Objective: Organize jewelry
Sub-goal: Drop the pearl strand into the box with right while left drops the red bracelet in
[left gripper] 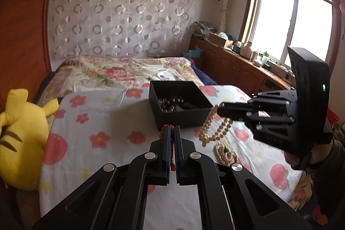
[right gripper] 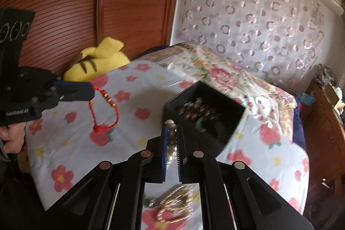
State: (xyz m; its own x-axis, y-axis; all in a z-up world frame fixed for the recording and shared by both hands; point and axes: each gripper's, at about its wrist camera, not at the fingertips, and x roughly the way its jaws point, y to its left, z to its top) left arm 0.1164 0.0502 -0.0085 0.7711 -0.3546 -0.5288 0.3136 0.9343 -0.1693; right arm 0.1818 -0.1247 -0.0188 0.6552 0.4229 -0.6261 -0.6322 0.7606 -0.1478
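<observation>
A black open box (left gripper: 183, 105) sits on the flowered bedspread with dark bead bracelets (left gripper: 170, 102) inside; it also shows in the right wrist view (right gripper: 228, 122). My left gripper (left gripper: 171, 130) is shut on a red cord bracelet (right gripper: 106, 109), which dangles above the bed left of the box. My right gripper (right gripper: 171, 128) is shut on a pearl necklace (left gripper: 212, 128), held in the air beside the box's near right corner. More gold and pearl jewelry (left gripper: 225, 152) lies on the bedspread below the right gripper (left gripper: 220, 110); in the right wrist view it (right gripper: 176, 202) is blurred.
A yellow plush toy (left gripper: 21, 139) lies at the bed's left edge by a wooden wardrobe (right gripper: 86, 3). A flowered quilt (left gripper: 120, 72) is bunched behind the box. Wooden cabinets (left gripper: 237, 66) with clutter run under the window at right.
</observation>
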